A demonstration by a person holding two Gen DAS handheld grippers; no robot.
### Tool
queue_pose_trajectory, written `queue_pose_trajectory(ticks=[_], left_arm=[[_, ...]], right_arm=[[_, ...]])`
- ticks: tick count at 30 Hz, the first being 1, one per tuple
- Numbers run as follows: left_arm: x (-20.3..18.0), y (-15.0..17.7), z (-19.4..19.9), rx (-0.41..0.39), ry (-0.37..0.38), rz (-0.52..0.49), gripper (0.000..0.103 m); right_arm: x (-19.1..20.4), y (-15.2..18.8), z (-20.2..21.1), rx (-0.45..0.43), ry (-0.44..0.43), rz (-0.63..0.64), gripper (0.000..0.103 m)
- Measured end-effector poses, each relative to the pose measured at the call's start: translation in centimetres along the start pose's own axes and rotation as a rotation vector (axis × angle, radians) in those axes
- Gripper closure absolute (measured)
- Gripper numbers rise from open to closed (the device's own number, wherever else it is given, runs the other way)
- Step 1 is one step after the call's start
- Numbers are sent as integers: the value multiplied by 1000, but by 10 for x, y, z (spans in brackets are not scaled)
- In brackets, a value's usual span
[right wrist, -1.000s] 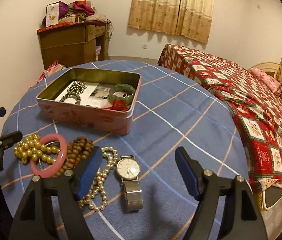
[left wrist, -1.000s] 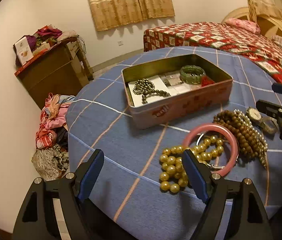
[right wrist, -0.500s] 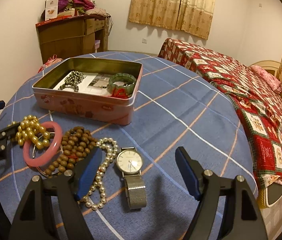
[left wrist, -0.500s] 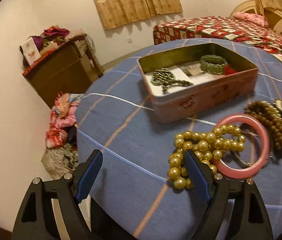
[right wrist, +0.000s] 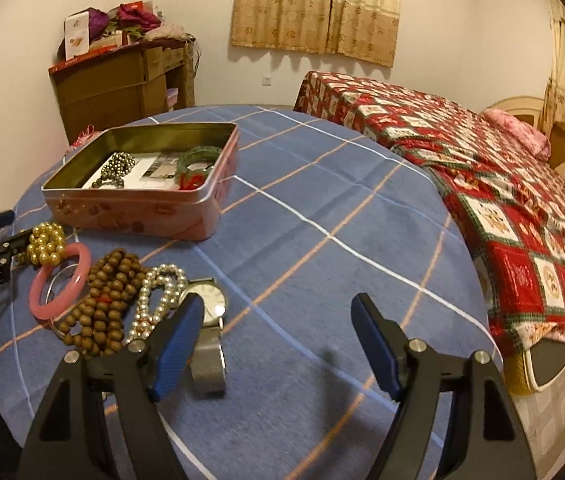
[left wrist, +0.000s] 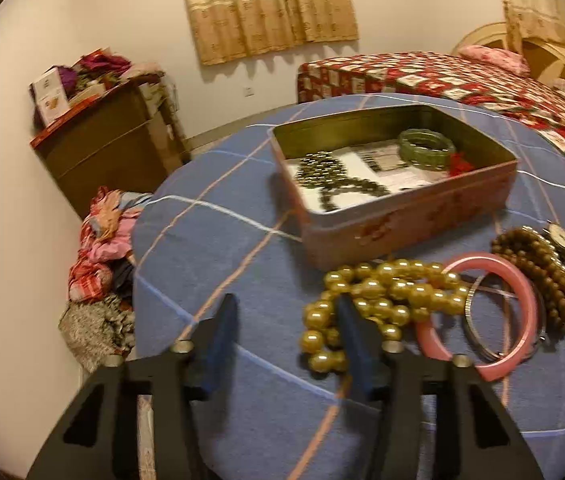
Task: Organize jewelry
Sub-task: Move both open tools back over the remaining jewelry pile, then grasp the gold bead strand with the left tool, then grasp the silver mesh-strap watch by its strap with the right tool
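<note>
A pink tin box (left wrist: 402, 216) (right wrist: 134, 212) stands open on the blue checked table; inside lie a dark bead string (left wrist: 330, 178) and a green bangle (left wrist: 426, 146). In front of it lie gold beads (left wrist: 382, 292) (right wrist: 46, 242), a pink bangle (left wrist: 522, 292) (right wrist: 62, 284), brown wooden beads (left wrist: 538, 268) (right wrist: 106, 292), white pearls (right wrist: 158, 300) and a watch (right wrist: 208, 304). My left gripper (left wrist: 286, 316) is open, its right finger touching the gold beads' left edge. My right gripper (right wrist: 278, 320) is open above bare cloth, right of the watch.
The round table's edge (left wrist: 138, 280) drops off at the left, with a clothes pile (left wrist: 102, 264) on the floor and a wooden cabinet (left wrist: 110, 148) beyond. A bed with a red quilt (right wrist: 482, 184) stands close to the table's right side.
My left gripper has moved forward and right toward the gold beads and its jaws have narrowed. My right gripper has shifted slightly; the jewelry lies where it was.
</note>
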State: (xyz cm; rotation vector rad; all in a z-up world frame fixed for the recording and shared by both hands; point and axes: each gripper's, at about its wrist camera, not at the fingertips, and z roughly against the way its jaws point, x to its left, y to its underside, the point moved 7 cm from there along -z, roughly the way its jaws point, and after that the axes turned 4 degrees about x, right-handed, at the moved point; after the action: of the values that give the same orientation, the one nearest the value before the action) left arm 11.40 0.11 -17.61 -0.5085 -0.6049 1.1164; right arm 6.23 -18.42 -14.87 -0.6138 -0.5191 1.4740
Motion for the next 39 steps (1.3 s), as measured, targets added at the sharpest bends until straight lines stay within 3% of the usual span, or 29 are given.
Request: queue_pose_trajectory(ticks=[5, 15, 17, 23, 28, 31, 39], left_arm=[[-13, -1, 0, 0, 61, -22, 92], [-6, 0, 2, 0, 52, 8, 93], [-4, 0, 4, -4, 50, 15, 93], [-5, -3, 12, -20, 56, 20, 93], [-8, -5, 18, -32, 59, 12, 93], [-9, -7, 22, -41, 57, 10, 93], [-7, -17, 40, -84, 36, 15, 93]], right_arm=[[7, 3, 1, 5, -33, 17, 25], [22, 9, -20, 65, -72, 40, 27], [24, 9, -23, 81, -68, 50, 39], [27, 10, -28, 108, -108, 54, 51], [30, 9, -28, 109, -121, 61, 52], [34, 7, -28, 108, -136, 71, 68], [37, 2, -11, 28, -98, 93, 69]])
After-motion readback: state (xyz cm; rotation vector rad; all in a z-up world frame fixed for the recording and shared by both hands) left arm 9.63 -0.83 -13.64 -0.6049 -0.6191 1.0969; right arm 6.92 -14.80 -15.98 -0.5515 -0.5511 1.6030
